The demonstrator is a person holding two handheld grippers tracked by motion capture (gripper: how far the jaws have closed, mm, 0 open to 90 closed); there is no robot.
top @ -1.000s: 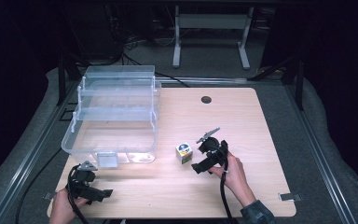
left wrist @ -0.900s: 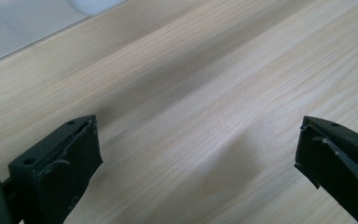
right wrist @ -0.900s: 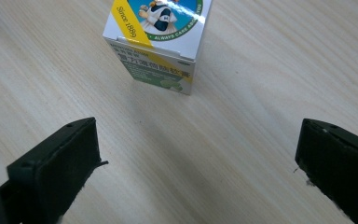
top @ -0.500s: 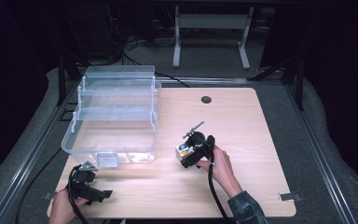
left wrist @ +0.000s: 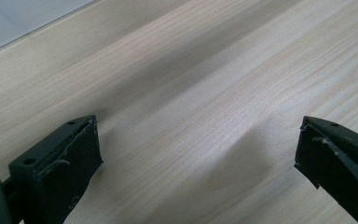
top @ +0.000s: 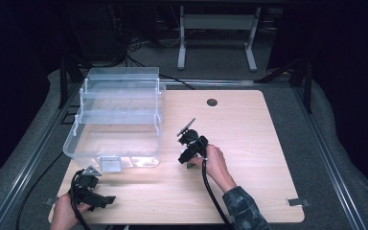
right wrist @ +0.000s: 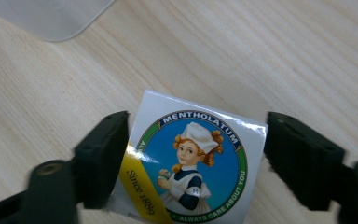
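My right gripper [right wrist: 196,163] sits at the centre of the high view, its jaws spread either side of a small Mentholatum box [right wrist: 191,163] on the wooden table [top: 268,143]. My left gripper [left wrist: 196,158], lower left, hangs wide apart over bare wood

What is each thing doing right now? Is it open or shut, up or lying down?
Left gripper: open, nothing between its jaws, low over the bare table.
Right gripper: open, jaws on either side of the Mentholatum box, not clearly squeezing it.
Mentholatum box: resting on the table, printed face up.
Clear plastic organizer: open, trays stepped back, looks empty.
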